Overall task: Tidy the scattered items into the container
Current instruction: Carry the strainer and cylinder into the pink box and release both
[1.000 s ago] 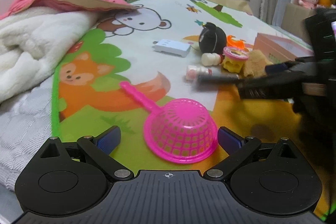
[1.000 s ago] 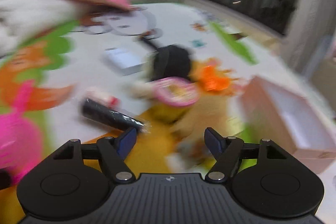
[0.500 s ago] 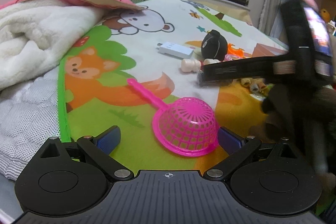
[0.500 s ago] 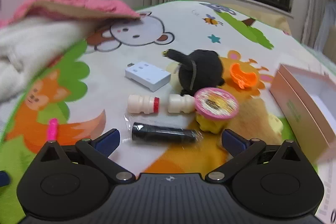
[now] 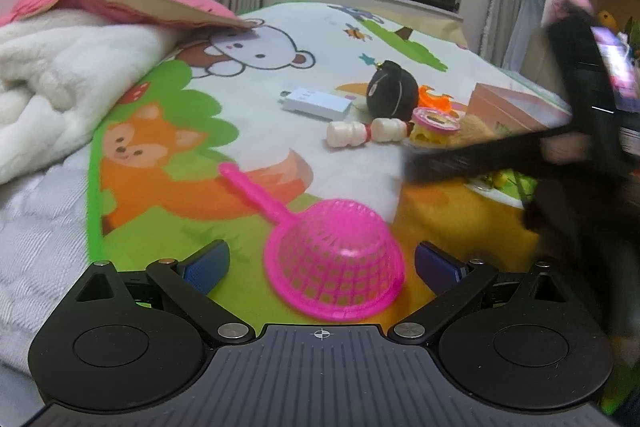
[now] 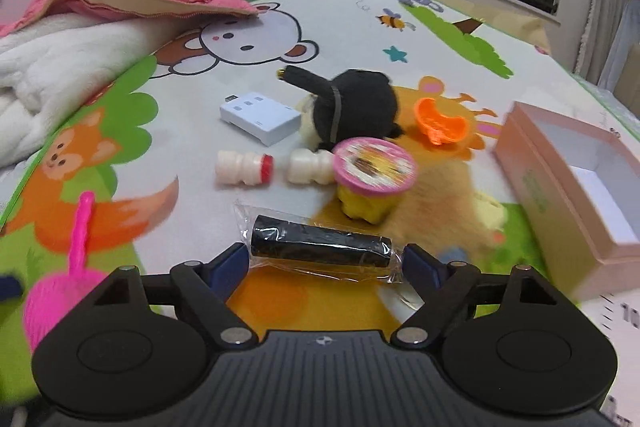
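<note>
We hold our left gripper (image 5: pixel 322 263) low and tilted downward with its jaws spread wide and gripping nothing, while our right gripper (image 6: pixel 322 261) reaches in from the right, also angled downward, its jaws closing yet pressing on nothing

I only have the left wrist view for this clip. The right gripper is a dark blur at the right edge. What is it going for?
Observer: The black cylinder in clear wrap lies crosswise between the right gripper's closing jaws; I can't confirm the pads are touching it.
Operator: Is the pink box empty?
Observer: The pink box is open-topped, and the white floor that shows is bare; its near part is hidden by the wall.
Operator: Anything near the cylinder?
Observer: The yellow cup with the pink lid stands just beyond it.
</note>
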{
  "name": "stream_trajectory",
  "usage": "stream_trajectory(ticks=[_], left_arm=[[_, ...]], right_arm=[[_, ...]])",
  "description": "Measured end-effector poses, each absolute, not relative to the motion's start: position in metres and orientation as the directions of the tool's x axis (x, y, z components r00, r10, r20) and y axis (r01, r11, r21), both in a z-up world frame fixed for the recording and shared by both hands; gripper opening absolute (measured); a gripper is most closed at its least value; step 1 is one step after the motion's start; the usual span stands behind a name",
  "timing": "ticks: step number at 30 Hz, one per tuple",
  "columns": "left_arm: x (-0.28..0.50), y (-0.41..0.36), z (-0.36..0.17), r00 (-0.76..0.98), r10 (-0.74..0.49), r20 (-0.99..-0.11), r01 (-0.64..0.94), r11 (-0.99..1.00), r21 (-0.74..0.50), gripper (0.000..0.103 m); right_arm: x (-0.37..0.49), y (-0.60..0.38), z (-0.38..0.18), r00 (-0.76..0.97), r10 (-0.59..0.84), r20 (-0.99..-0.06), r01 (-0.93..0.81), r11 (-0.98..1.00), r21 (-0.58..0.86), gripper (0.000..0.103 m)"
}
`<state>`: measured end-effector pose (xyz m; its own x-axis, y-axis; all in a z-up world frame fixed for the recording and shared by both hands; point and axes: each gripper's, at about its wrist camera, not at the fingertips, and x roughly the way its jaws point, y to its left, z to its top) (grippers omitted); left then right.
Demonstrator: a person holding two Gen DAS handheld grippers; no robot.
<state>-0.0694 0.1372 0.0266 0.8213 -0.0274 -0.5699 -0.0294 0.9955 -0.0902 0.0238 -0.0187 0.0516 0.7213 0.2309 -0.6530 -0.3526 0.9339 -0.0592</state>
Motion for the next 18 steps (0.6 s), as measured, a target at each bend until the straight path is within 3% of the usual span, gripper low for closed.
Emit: stream_trajectory(ticks=[6,7,8,14,18], left_arm=[[-0.054,0.119,0.017,0.813,0.033,-0.581,-0.039,0.999,0.001,0.099],[-0.054,0.117,0.017,0.813,0.040,-0.580,-0.041,0.999,0.012,0.097],[-0.054,0.115,0.016,0.813,0.045,-0.580,-0.040,0.999,0.021,0.087],[-0.054,0.096,0.023,0.807,0.060,-0.587,-0.040,0.998,0.047,0.087],[-0.055,0.061,0.037,0.813,-0.028,-0.581,0.057,0.998,0.032,0.087]], right_arm=[[-0.015,-0.069,0.063,0.733,0.254,-0.631,-0.384,0.921,-0.074,0.084],[-0.020,-0.077,0.064,0.732,0.257,-0.631,-0.390,0.918,-0.079,0.084],[-0.025,-0.087,0.064,0.730,0.259,-0.633,-0.395,0.915,-0.081,0.084],[-0.039,-0.144,0.062,0.738,0.236,-0.633,-0.361,0.929,-0.075,0.084],[-0.044,-0.185,0.059,0.754,0.199,-0.626,-0.303,0.951,-0.063,0.084]])
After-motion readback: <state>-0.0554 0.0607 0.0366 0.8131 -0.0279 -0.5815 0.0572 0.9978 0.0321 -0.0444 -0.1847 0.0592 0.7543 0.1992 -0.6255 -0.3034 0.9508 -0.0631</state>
